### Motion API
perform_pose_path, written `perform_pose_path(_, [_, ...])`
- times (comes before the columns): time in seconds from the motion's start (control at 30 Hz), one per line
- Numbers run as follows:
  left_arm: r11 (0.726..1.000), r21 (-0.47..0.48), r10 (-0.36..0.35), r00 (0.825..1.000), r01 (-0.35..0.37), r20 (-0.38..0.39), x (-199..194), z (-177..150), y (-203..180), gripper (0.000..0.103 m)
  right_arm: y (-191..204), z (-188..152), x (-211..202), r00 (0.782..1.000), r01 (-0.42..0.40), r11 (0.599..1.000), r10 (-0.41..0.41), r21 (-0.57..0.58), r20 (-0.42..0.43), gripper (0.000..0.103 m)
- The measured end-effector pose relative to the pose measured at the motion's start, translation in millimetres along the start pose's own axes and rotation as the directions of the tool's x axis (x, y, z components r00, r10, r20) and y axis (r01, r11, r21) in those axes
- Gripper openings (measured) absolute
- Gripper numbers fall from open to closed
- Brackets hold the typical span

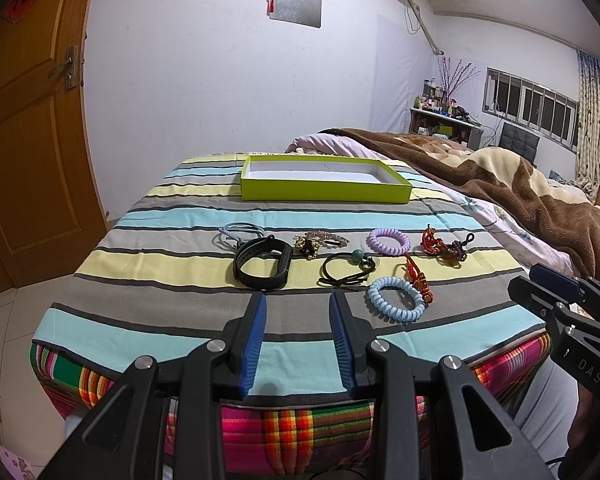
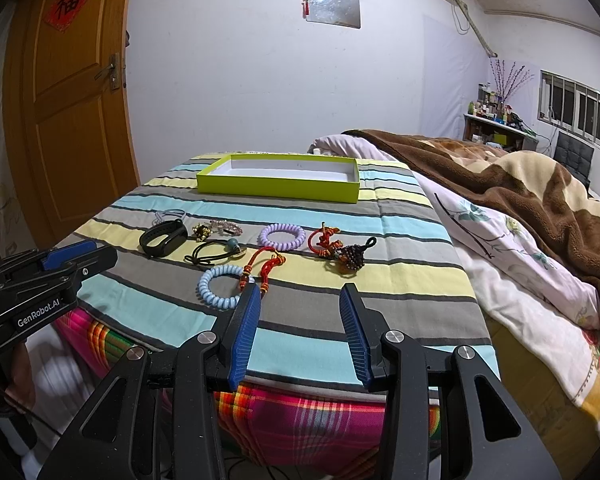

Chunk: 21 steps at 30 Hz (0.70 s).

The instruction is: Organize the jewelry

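Jewelry lies scattered on a striped cloth: a black wristband (image 1: 263,263) (image 2: 163,238), a dark hair tie with a green bead (image 1: 346,269) (image 2: 216,254), a pale blue coil band (image 1: 396,298) (image 2: 222,287), a purple coil band (image 1: 388,241) (image 2: 282,237), a red knotted cord (image 1: 418,280) (image 2: 260,270), a beaded charm (image 1: 446,247) (image 2: 342,252) and a pink hair clip (image 1: 326,238) (image 2: 224,227). A lime-green box (image 1: 324,191) (image 2: 278,190) with nothing in it sits behind them. My left gripper (image 1: 298,300) and right gripper (image 2: 300,292) both hang open near the cloth's front edge, holding nothing.
The cloth covers a table (image 1: 100,312) pushed against a bed with a brown blanket (image 1: 520,184) on the right. A wooden door (image 1: 28,140) stands at left. A pale blue cord loop (image 1: 236,232) lies by the wristband. A hand (image 2: 4,384) holds the left gripper's handle.
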<state>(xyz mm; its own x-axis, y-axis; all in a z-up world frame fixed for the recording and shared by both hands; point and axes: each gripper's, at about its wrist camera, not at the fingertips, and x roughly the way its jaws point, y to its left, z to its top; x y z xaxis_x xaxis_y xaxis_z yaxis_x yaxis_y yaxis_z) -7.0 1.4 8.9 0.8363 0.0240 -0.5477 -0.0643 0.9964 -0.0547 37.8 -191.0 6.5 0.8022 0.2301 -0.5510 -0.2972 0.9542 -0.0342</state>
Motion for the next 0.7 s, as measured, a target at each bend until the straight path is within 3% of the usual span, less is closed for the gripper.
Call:
perform_pose_path(0.47, [1.0, -0.005, -0.026, 0.999, 0.025, -0.023, 7.0, 2.1, 1.5, 0.034, -5.1, 4.4, 8.7, 1.0, -0.002, 1.0, 0.002, 0.008, -0.014, 0.042])
perform_pose_path(0.7, [1.0, -0.016, 0.017, 0.998, -0.018, -0.064, 31.2, 13.0, 13.7, 0.034, -11.2, 14.6, 26.6, 0.999, -0.005, 1.0, 0.006, 0.018, -0.04, 0.042])
